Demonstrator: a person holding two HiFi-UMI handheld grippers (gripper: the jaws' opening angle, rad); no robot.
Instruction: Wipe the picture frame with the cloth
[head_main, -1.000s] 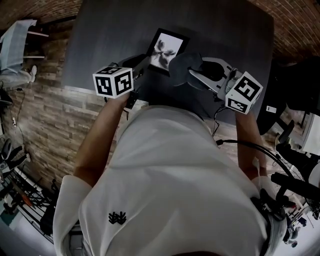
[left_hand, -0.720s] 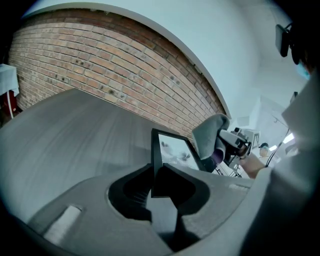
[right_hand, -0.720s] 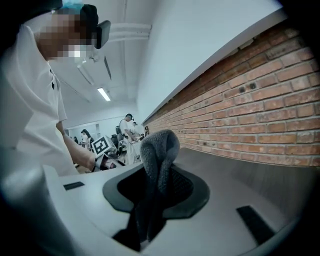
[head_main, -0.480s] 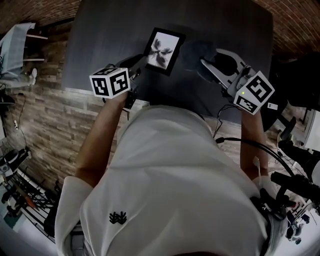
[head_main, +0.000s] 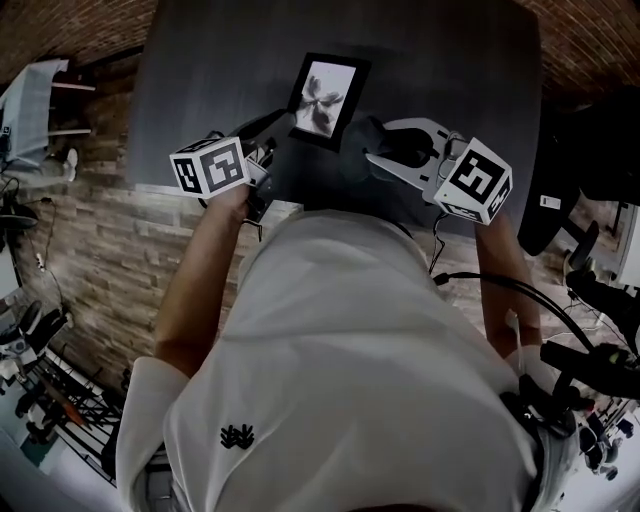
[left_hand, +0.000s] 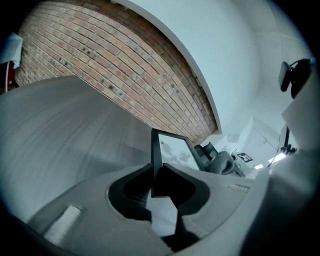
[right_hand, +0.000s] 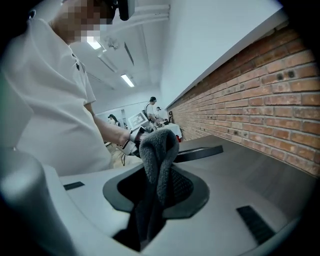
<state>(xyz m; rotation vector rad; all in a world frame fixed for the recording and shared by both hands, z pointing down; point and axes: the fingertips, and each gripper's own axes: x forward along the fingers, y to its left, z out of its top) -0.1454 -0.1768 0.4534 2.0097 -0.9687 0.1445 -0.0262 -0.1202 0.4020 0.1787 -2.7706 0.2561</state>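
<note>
Clamps the picture frame (head_main: 327, 100) by its near edge in the jaws of the left gripper (left_hand: 157, 177), over the middle of the bench (head_main: 200, 80). Swings the right gripper (right_hand: 160, 185), jaws pinching the cloth (right_hand: 159, 150), back from the bench's right side to just beside the frame. Probably begins another wiping pass.

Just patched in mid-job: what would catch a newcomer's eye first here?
The black picture frame at the middle of the dark table, pinched at its near edge by the left gripper. Next, the grey cloth bunched in the right gripper, just right of the frame and seemingly not touching it.
</note>
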